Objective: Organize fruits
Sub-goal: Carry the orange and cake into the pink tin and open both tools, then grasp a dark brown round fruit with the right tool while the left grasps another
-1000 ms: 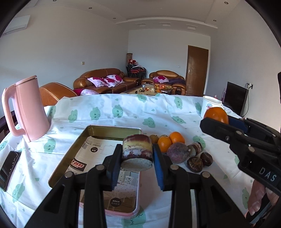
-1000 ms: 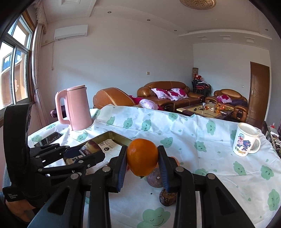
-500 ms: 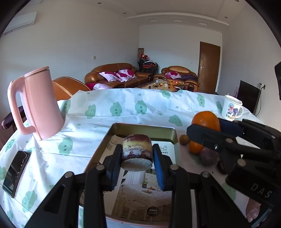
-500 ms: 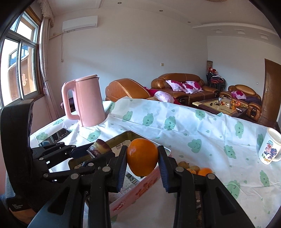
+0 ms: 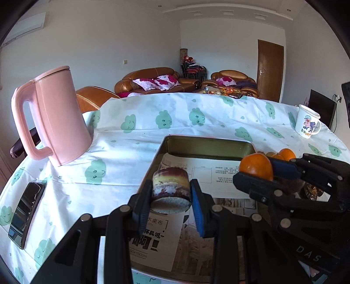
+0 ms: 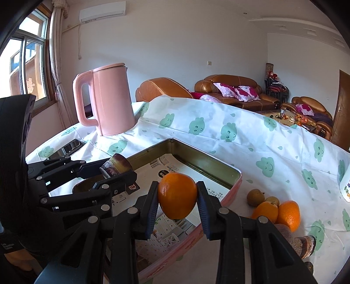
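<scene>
Across the table lies a white cloth (image 5: 153,135) printed with green clouds, with brown leather sofas (image 5: 153,80), a wooden door (image 5: 270,70) and a wall air conditioner (image 6: 102,12) in the room beyond. On the cloth stand a pink kettle (image 5: 59,118), a dark phone (image 5: 26,214), a cartoon mug (image 5: 307,124) and a shallow metal tray (image 5: 207,146) lined with printed paper. Loose oranges (image 6: 276,212) and small brownish fruits (image 6: 256,197) sit on the cloth just beside the tray. Both grippers tilt downward over the tray, side by side. Left gripper (image 5: 171,194) is clenched on a purple-and-cream cut fruit piece (image 5: 170,190), held above the paper. Right gripper (image 6: 177,196) is clamped on an orange (image 6: 177,195), held above the tray's near edge.
</scene>
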### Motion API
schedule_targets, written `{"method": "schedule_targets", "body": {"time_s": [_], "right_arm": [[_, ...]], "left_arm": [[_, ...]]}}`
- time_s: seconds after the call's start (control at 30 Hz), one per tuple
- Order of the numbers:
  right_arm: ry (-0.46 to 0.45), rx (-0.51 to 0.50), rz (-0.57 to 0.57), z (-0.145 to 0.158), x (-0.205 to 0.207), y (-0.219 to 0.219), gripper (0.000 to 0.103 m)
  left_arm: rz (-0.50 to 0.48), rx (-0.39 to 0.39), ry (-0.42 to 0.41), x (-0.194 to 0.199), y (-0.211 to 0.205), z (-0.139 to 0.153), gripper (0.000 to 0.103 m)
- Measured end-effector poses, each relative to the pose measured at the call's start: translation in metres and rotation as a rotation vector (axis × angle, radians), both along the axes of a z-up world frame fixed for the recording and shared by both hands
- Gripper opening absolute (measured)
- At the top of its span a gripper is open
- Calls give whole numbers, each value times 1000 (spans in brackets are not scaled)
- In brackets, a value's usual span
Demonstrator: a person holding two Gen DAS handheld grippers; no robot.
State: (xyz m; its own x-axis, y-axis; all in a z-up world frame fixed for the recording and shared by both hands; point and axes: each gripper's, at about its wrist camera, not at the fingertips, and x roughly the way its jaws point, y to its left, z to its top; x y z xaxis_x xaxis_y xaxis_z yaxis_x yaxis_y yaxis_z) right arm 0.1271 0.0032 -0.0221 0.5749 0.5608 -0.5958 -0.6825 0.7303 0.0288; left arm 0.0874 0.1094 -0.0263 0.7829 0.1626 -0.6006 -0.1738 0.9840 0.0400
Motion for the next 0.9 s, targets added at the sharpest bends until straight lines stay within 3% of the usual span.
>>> {"method": "schedule_targets", "body": {"time_s": [0.23,0.3,0.43,0.5,0.57,0.73,0.9], "right_arm": [[27,-34,21,-9,3,7,37],[-13,-53,5,-8,-1,8,48],[-18,-15,-8,-2,-6,-4,55],[-37,-2,-22,3,-13,-19,64],[-67,2,-41,8,-22,-40,65],[-68,-16,-198,7,-20,-114,66],[13,-3,-364,-4,2,-178,66]], "left_arm": [[31,4,20,0,6,-4,37],[41,9,9,-3,7,-2,38],[62,17,-18,-11,10,5,67],[62,0,-48,-18,8,11,82],[43,-15,-96,-28,0,19,95],[-49,-26,-139,-35,-43,29,96],[-152,-25,-103,-24,-95,23,96]]}}
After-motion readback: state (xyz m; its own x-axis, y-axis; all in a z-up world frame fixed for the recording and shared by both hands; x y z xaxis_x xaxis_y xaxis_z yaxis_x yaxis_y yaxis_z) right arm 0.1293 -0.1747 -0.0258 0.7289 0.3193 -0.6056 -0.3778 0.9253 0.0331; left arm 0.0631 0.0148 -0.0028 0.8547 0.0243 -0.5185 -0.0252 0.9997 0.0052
